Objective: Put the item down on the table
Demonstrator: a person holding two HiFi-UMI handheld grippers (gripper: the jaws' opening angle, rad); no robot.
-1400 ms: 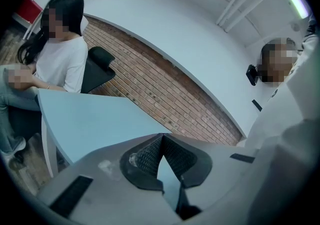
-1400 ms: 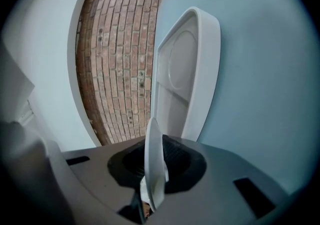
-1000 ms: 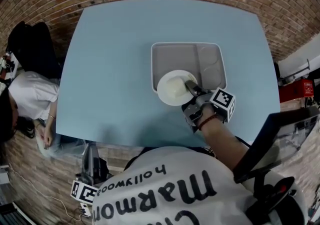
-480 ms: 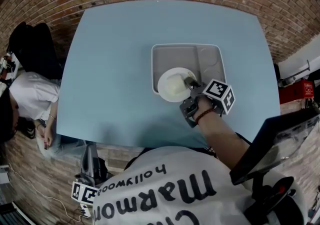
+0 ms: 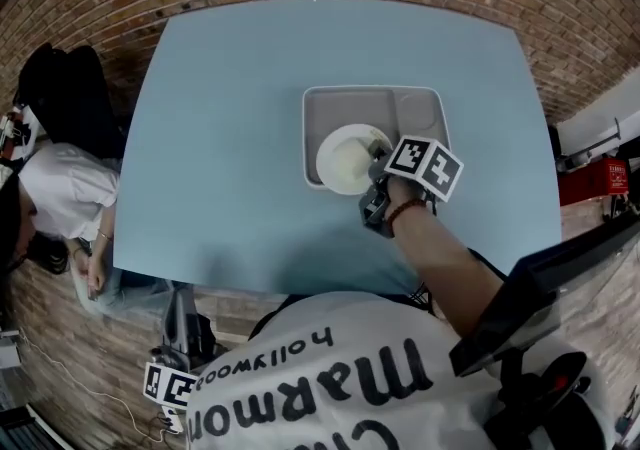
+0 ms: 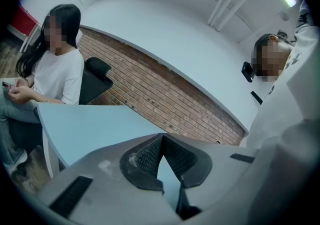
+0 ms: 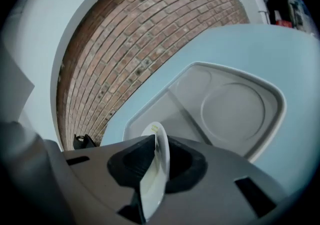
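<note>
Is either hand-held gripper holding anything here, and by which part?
The right hand-held gripper grips the white plate by its rim, over the grey tray. The left hand-held gripper is shut on nothing.

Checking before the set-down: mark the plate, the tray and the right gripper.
plate (image 5: 345, 160), head view, its white centre.
tray (image 5: 340, 106), head view, bare floor of its large compartment.
right gripper (image 7: 161, 142), right gripper view, midway between its fingertips.

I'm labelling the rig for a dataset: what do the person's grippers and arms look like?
Both the left gripper and right gripper have grey bodies with black pads. Each carries a white cube of black square markers. The right wrist wears a red bracelet; the shirt is white, short-sleeved, with black lettering.
</note>
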